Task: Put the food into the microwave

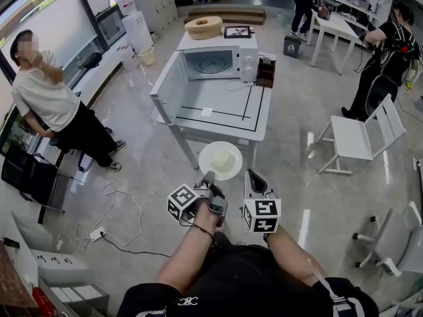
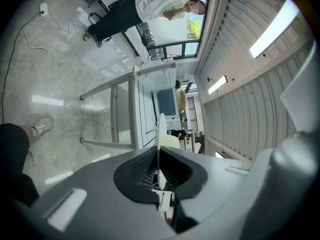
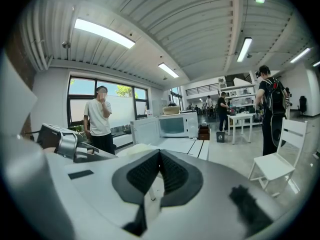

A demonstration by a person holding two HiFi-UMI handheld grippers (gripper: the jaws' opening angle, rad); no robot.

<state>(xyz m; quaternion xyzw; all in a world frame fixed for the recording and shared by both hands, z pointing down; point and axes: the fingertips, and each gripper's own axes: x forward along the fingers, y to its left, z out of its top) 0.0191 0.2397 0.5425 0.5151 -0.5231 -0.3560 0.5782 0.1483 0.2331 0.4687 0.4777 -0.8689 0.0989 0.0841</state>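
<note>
A white plate (image 1: 221, 159) with a pale lump of food (image 1: 225, 158) on it hangs in the air just short of the white table (image 1: 218, 114). My left gripper (image 1: 209, 176) is shut on the plate's near rim. In the left gripper view the plate (image 2: 161, 129) stands edge-on between the closed pads, with the food (image 2: 172, 141) beside it. My right gripper (image 1: 253, 176) is shut on nothing, just right of the plate; its pads (image 3: 167, 171) meet. The white microwave (image 1: 217, 61) stands at the table's far end, its door (image 1: 164, 88) swung open to the left. The microwave (image 3: 174, 125) also shows ahead in the right gripper view.
A person in a white shirt (image 1: 46, 98) stands at the left by the windows. A white folding chair (image 1: 363, 134) is to the right of the table. A brown box (image 1: 266, 71) sits beside the microwave, a round tan object (image 1: 203, 26) on top. Cables (image 1: 119, 210) lie on the floor.
</note>
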